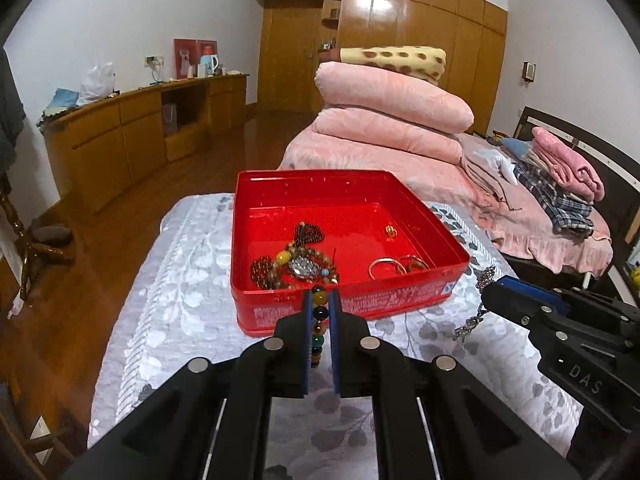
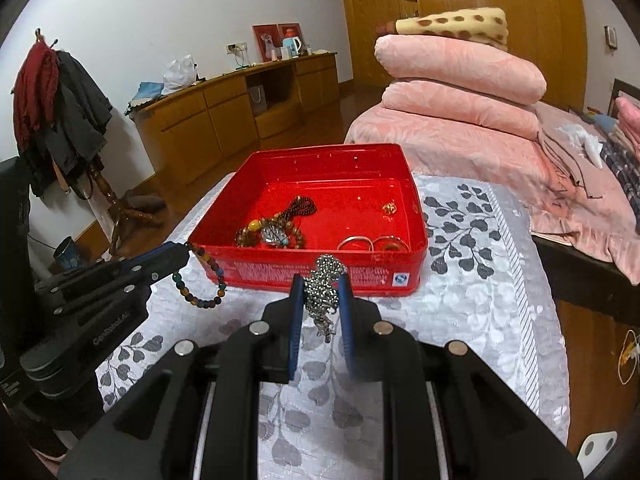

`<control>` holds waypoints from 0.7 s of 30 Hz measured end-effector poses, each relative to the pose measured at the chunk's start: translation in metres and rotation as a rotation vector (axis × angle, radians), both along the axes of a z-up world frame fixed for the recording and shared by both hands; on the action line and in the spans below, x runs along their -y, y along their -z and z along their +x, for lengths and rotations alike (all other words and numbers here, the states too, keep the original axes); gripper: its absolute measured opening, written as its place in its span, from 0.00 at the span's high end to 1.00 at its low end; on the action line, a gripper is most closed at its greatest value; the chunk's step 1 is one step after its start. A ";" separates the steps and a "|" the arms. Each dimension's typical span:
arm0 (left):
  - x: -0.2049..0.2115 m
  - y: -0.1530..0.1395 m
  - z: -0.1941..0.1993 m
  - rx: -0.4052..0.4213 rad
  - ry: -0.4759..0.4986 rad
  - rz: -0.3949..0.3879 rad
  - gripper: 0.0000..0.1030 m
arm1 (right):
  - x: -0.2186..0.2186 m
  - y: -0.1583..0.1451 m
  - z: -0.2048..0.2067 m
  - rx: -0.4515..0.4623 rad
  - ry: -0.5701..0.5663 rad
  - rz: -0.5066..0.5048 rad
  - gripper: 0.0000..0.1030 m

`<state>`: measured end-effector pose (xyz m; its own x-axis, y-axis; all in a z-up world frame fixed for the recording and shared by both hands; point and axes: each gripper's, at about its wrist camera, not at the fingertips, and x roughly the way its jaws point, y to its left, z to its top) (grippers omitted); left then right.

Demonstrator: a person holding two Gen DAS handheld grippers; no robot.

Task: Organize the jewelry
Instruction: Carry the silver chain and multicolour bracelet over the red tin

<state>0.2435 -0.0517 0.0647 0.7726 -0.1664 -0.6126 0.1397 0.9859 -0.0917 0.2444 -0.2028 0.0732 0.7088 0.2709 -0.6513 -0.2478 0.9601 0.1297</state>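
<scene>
The left hand-held gripper (image 1: 320, 300) is clamped on a beaded bracelet (image 2: 200, 280) whose loop dangles before the red tin (image 1: 400, 304); it could snag the rim. The right hand-held gripper (image 2: 320, 292) pinches a bunched silver chain (image 2: 325, 280) near the tin's front wall; its loose tail may slip out, landing on the surface (image 2: 480, 280).

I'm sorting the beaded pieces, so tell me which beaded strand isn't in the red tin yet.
The multicoloured bead bracelet, clamped in the left gripper and dangling outside the red tin. The brown beaded strands already lie inside it.
</scene>
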 end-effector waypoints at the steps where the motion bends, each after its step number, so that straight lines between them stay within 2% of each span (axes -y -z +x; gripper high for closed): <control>1: 0.000 -0.001 0.002 0.003 -0.002 -0.001 0.92 | 0.000 0.000 0.001 0.002 0.000 0.000 0.84; 16: 0.006 -0.025 0.040 0.055 -0.016 -0.001 0.92 | -0.003 -0.027 0.042 0.042 0.000 0.001 0.84; 21: 0.007 -0.039 0.053 0.080 -0.005 -0.028 0.92 | -0.001 -0.034 0.061 0.045 0.003 0.008 0.84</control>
<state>0.2969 -0.0589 0.1033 0.8195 -0.1787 -0.5445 0.1430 0.9839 -0.1077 0.3059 -0.2018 0.1072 0.7385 0.2733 -0.6164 -0.2503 0.9600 0.1257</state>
